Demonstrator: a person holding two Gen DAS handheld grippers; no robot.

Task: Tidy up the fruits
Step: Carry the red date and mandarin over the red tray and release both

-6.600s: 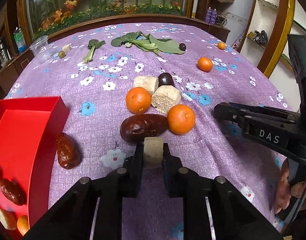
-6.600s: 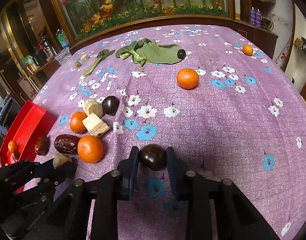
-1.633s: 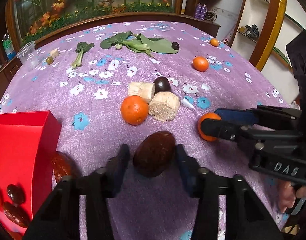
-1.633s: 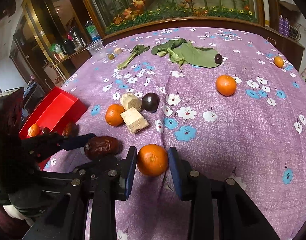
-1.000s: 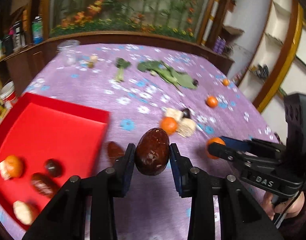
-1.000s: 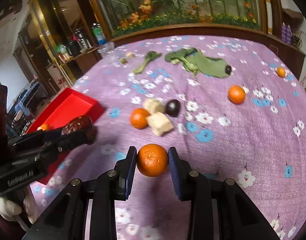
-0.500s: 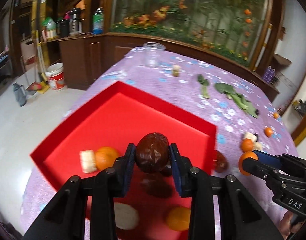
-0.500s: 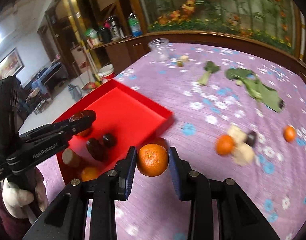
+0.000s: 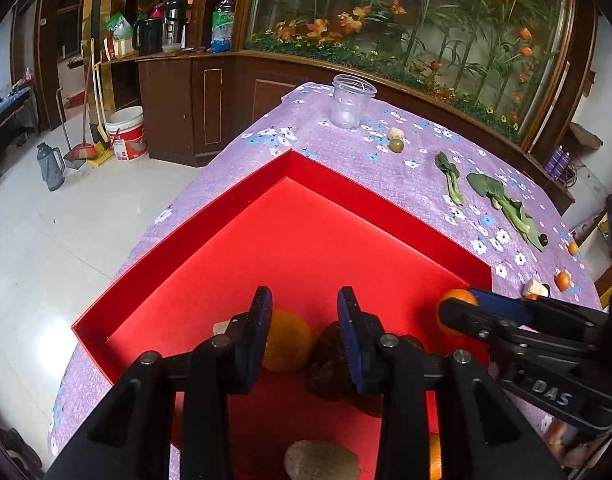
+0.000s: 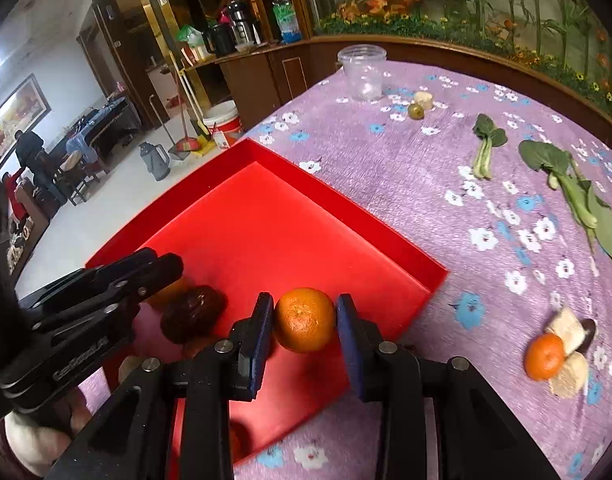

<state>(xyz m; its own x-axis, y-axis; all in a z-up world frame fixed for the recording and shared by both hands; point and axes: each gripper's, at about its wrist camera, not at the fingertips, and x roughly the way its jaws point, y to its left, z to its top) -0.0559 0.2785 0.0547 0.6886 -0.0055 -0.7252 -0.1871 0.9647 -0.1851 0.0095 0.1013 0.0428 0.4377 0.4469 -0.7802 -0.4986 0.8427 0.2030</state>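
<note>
Beyond the counter's (image 9: pixel 346 168) far edge you have a dark wooden cabinet (image 9: pixel 177 108) topped with flasks and bottles, and a long glass case (image 9: pixel 406 20) of artificial flowers. To your left, pale glossy floor tiles (image 9: pixel 45 220) carry a white bucket (image 9: pixel 125 134), a broom and a grey thermos (image 9: pixel 51 166).

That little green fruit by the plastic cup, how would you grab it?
Grip the little green fruit across its round middle, coming from above. It is a small ball on flat cloth; the pale chunk sits close beside it, so keep the tongs off that side.
</note>
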